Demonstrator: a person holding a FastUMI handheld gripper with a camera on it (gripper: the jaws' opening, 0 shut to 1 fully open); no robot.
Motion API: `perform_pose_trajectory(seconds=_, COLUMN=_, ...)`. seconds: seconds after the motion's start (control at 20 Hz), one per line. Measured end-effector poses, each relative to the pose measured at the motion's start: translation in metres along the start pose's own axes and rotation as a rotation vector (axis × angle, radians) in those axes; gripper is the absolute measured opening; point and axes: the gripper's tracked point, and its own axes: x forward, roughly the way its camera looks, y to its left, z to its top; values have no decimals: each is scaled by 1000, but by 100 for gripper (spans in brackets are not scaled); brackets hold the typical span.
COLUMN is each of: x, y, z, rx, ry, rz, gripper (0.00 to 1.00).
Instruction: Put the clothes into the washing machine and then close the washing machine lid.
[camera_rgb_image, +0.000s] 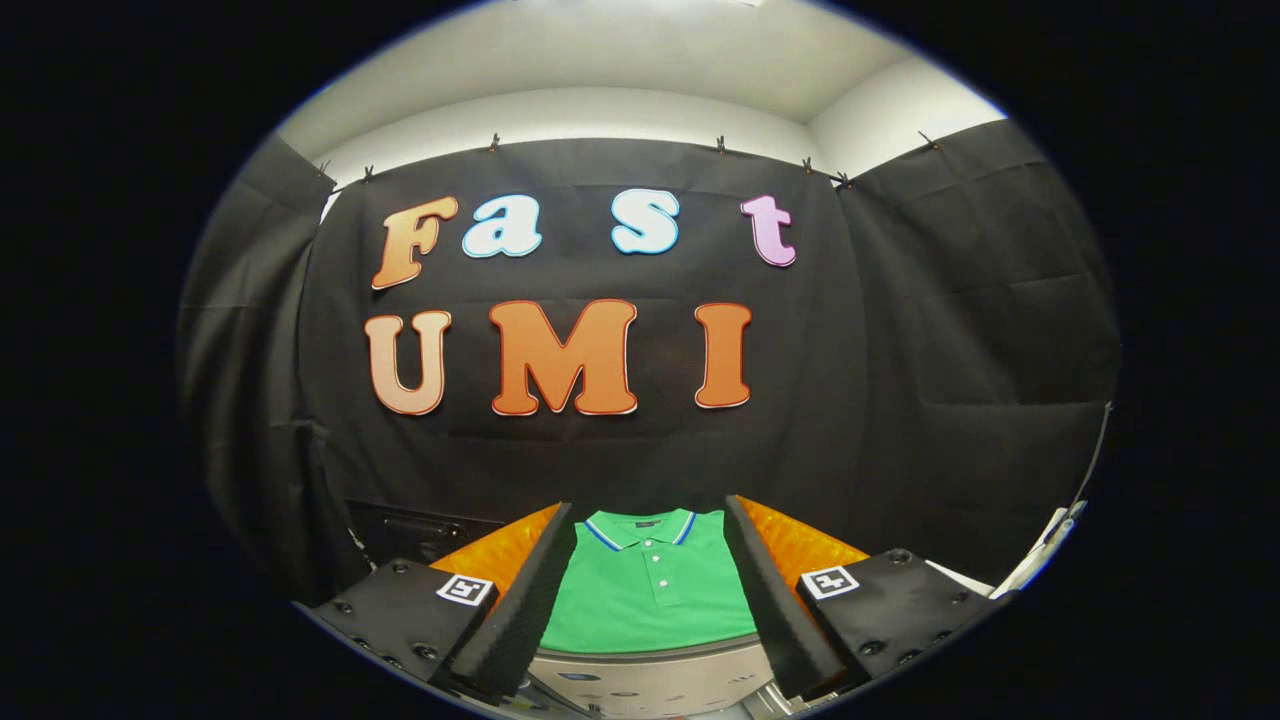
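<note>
A folded green polo shirt (650, 590) with a blue-and-white striped collar lies flat on a surface ahead of my gripper (650, 520). It shows in the gap between my two fingers, its collar toward the booth wall. The fingers (530, 590) are orange with dark ribbed pads, and they stand wide apart with nothing held between them. The gripper is open and above the shirt, not touching it. Just below the shirt's near hem a pale grey-white panel (650, 675) shows, possibly the washing machine's top; I cannot tell for sure.
Black cloth walls close the booth on the left, back and right. A dark box-like object (420, 530) sits low against the wall left of the fingers. A white edge (1040, 560) runs along the far right.
</note>
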Motion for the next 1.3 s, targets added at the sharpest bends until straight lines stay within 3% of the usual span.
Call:
perform_pose_trajectory(seconds=0.8, x=24, y=-5, z=-1, rx=-19, ry=2, rz=-5, gripper=96)
perform_pose_trajectory(seconds=1.3, x=82, y=-8, z=-30, rx=-7, ry=66, rz=31, gripper=96)
